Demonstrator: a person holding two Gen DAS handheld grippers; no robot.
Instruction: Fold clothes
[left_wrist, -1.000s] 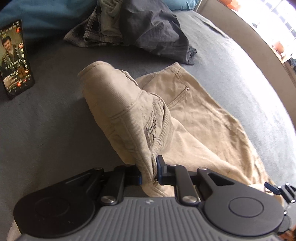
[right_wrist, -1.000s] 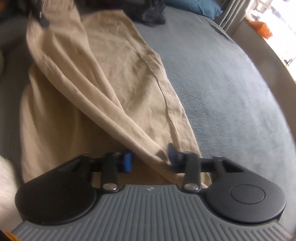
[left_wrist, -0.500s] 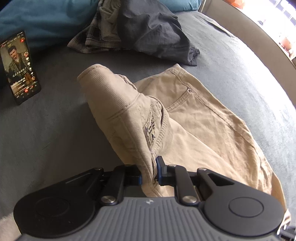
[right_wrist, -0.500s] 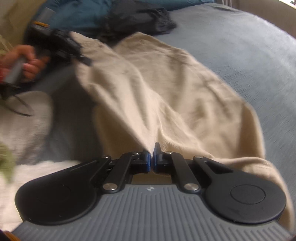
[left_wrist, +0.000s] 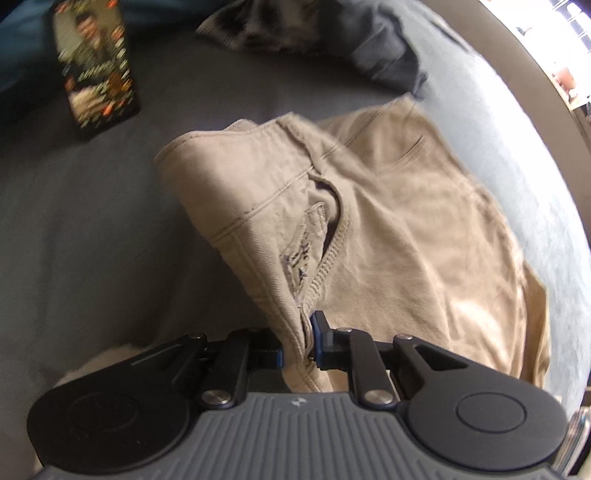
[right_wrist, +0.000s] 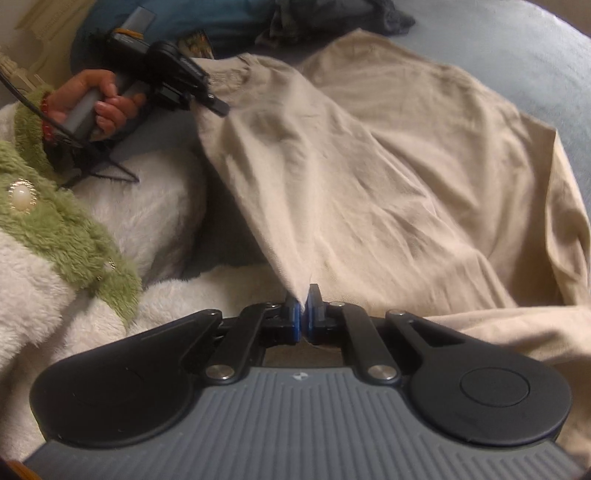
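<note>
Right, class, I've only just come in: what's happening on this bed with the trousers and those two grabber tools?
A person is folding a pair of tan trousers on a grey bedspread. The left gripper is shut on the waistband by the zip, and the right gripper is shut on a fold of the leg cloth, so the trousers are lifted and stretched between them. A phone and a heap of dark clothes lie further up the bed.

The phone (left_wrist: 96, 66) screen was too blurred to read. The dark clothes pile (left_wrist: 332, 33) was cut off by the top edge.
</note>
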